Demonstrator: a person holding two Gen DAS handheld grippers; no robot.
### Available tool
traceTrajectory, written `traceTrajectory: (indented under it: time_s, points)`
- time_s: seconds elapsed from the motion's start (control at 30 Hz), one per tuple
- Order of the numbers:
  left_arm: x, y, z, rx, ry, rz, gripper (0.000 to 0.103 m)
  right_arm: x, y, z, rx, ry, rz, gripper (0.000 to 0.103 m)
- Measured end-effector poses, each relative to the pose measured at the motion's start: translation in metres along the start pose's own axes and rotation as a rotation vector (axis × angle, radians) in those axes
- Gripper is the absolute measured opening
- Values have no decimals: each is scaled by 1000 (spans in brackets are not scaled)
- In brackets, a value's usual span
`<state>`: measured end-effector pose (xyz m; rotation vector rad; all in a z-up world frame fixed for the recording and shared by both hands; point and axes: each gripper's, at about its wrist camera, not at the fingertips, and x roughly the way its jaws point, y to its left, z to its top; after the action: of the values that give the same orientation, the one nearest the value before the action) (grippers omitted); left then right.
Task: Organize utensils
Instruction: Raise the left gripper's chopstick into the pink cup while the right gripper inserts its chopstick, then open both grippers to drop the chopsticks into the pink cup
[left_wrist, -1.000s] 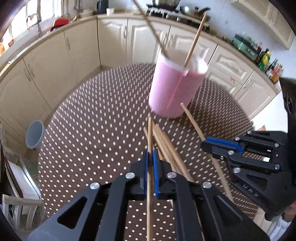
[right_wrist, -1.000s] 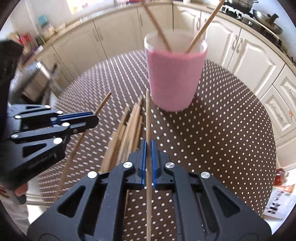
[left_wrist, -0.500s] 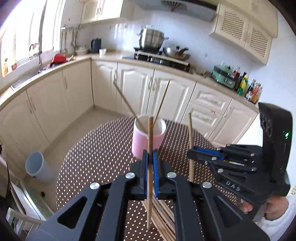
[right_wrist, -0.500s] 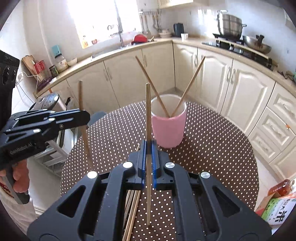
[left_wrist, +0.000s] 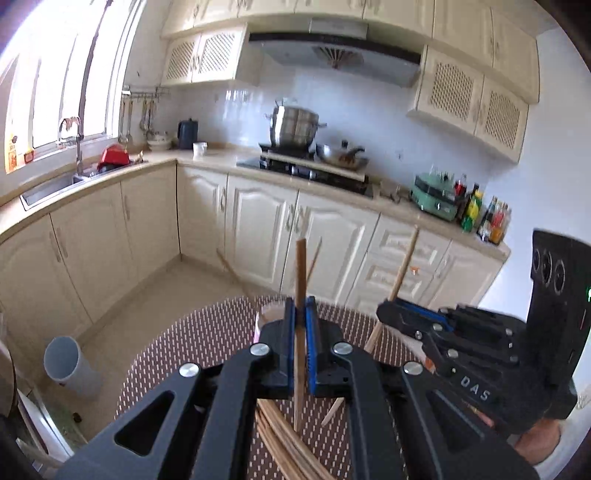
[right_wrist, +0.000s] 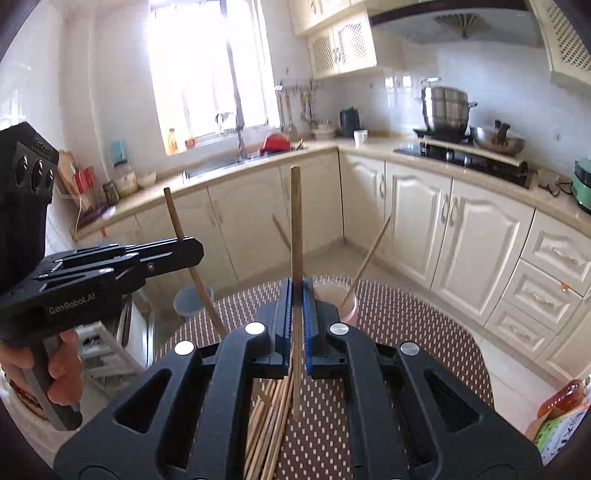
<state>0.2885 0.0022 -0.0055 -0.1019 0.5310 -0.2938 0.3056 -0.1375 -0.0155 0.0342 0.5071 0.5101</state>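
My left gripper is shut on a wooden chopstick held upright above the table. My right gripper is shut on another chopstick, also upright. Each gripper shows in the other's view: the right one with its stick, the left one with its stick. The pink cup stands on the table beyond the grippers with two chopsticks leaning in it; it is mostly hidden in the left wrist view. A pile of loose chopsticks lies on the table below.
The round table has a brown polka-dot cloth. Cream kitchen cabinets ring the room, with a stove and pots behind. A grey bin stands on the floor at left. A carton sits at right.
Both grippers have risen well above the table, each lifting its chopstick and tilting it upright. The pink cup now looks small and far below.
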Motion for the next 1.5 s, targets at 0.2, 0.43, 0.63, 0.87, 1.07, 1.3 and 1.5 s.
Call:
traceTrajectory:
  time_s: [0.2,0.43,0.63,0.87,1.07,1.3,1.5]
  points:
    - [1,7,43,-40,-113,70,6,-4,-6,29,6,-114,-33,6]
    - [9,12,71,-96,-203,79,6,1,-13,49,1,-213,-83,6]
    - [36,13,66,-91,-206,88,6,18,-24,43,-9,-257,-121,6]
    - [64,18,34,-71,-145,96,6,35,-31,19,-11,-217,-116,6]
    - [72,27,12,-85,-108,96,6,38,-32,-3,-28,-208,-132,6]
    - [78,28,-9,-83,-64,93,6,47,-37,-25,-20,-182,-150,6]
    - [85,26,-21,-70,-32,98,6,54,-35,-35,-25,-145,-153,6]
